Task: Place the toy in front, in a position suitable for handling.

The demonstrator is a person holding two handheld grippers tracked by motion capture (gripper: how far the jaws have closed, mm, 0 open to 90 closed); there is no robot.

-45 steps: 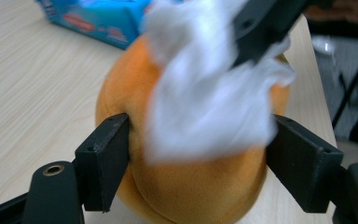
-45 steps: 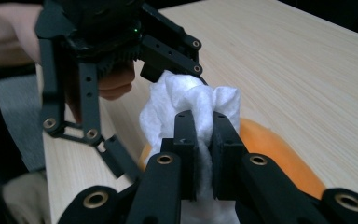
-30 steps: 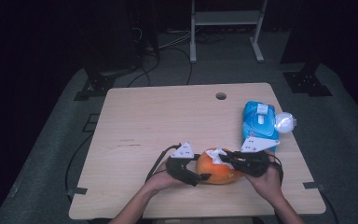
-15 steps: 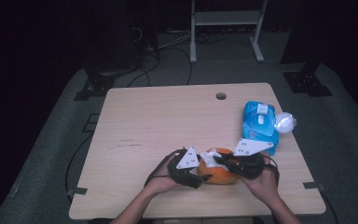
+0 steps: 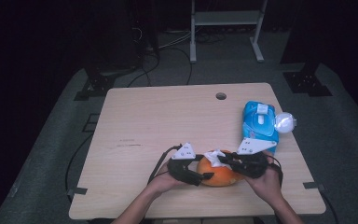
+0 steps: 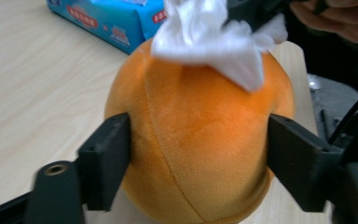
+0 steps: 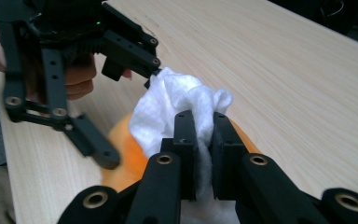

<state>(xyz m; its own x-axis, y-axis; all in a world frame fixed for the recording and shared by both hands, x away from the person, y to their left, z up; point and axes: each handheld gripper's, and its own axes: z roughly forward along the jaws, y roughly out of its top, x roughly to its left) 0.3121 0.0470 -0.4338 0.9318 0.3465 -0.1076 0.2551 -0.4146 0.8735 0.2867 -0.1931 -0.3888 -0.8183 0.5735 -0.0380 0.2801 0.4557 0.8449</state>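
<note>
The left gripper (image 6: pixel 196 154) squeezes the orange plush ball (image 6: pixel 200 140) with its fingers so it stays put on the surface (image 5: pixel 158 121). The right gripper (image 7: pixel 204 140) pinches a white wipe (image 7: pixel 177 105) tight, pressing it on top of the ball, likely to rub it clean.

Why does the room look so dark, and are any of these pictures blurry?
High view: light falls on the table, the surroundings stay black. Left gripper view: the orange plush ball is sharp, the wipes pack soft. Right gripper view: the ball's edge blurs.
</note>
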